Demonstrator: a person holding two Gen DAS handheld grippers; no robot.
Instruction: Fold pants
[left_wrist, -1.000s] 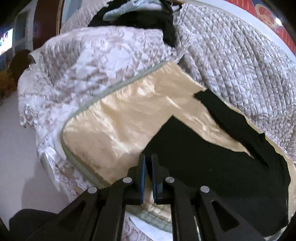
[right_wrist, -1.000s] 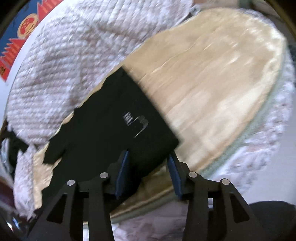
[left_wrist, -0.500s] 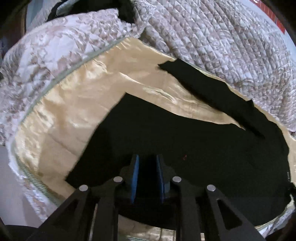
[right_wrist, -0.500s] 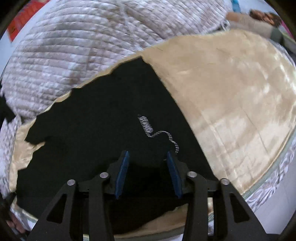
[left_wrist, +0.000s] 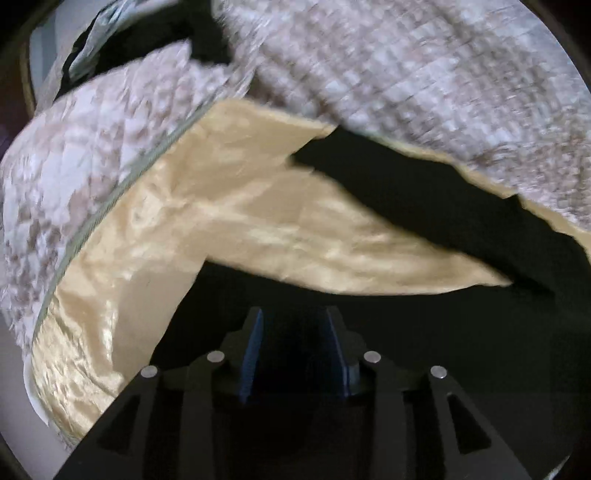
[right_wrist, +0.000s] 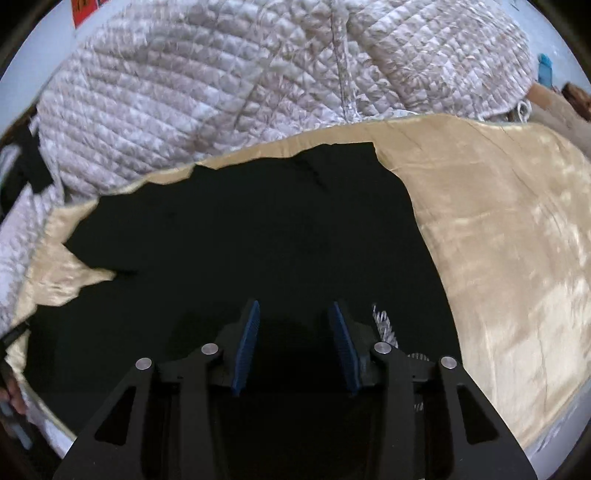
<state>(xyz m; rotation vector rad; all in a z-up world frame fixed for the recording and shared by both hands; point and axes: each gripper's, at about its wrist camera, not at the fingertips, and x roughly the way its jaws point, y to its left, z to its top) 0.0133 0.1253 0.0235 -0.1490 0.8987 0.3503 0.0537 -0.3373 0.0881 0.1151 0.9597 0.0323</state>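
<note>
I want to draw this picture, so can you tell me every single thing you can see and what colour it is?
pants: one, black, spread flat on the golden sheet, legs apart in the left wrist view
drawstring: one, black and white, on the pants beside the right claw
golden sheet: one, shiny cream-gold, under the pants
quilt: one, pale grey-white, bunched behind the sheet
left claw: one, black with blue pads, over the pants, jaws just opening, pads not pressing the cloth
right claw: one, black with blue pads, open over the pants
</note>
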